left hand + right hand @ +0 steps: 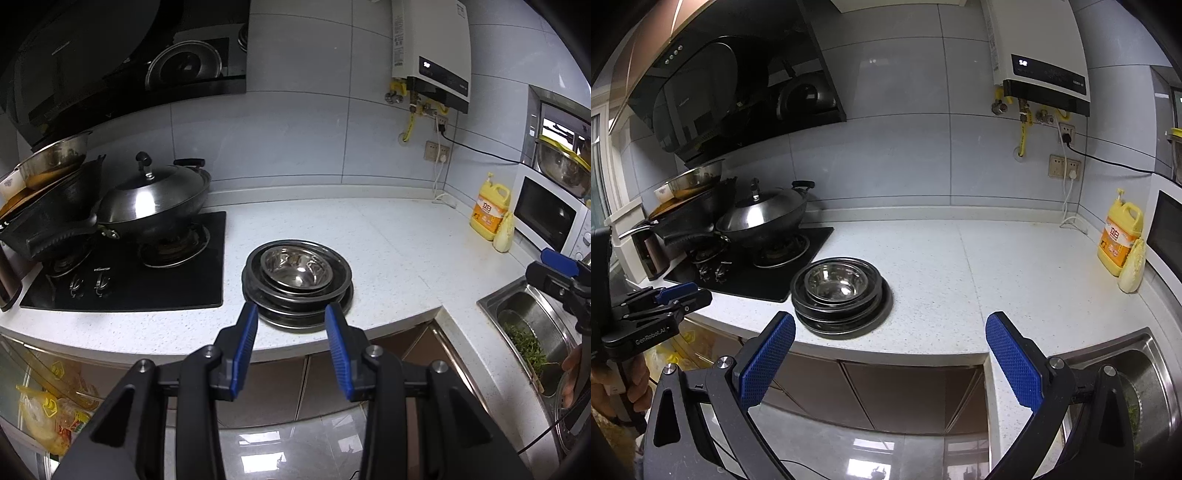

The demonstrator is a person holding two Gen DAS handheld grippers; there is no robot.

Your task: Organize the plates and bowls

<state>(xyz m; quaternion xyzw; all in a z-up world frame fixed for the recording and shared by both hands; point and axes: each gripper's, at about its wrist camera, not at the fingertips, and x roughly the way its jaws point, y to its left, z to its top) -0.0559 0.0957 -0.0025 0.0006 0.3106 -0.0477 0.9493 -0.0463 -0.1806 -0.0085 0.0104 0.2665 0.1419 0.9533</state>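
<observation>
You are keeping the left hand-held gripper (291,314) half open and empty before the stack of plates and bowls (297,282) near the table (388,240) edge, probably lining up for its rim, while the right hand-held gripper (890,328) is waiting wide open.

"GenRobot.AI" stands on the left tongs' (677,293) black body; the yellow detergent jug (490,207) bears "立白".
</observation>
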